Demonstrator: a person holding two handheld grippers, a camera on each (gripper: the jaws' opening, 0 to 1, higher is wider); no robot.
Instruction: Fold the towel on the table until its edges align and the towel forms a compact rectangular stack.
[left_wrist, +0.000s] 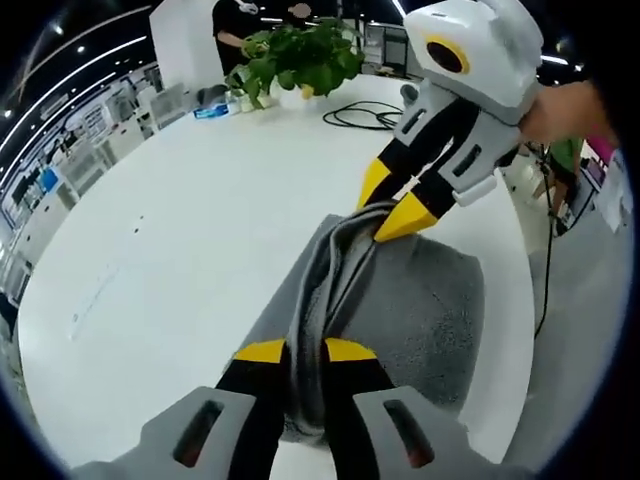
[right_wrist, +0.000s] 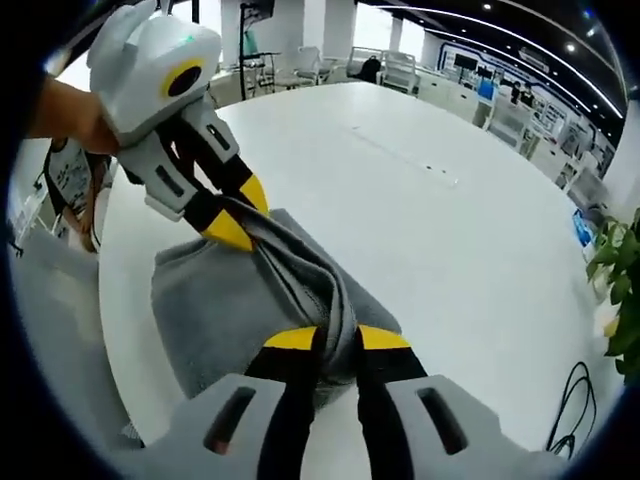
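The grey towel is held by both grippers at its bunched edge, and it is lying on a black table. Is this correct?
Not quite: the table is white, not black, as the left gripper view shows. The rest holds: the left gripper and the right gripper are both shut on the bunched edge of the grey towel.

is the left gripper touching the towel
Touching. In the left gripper view the left gripper has its jaws closed on a bunched fold of the grey towel, with fabric pinched between the yellow tips.
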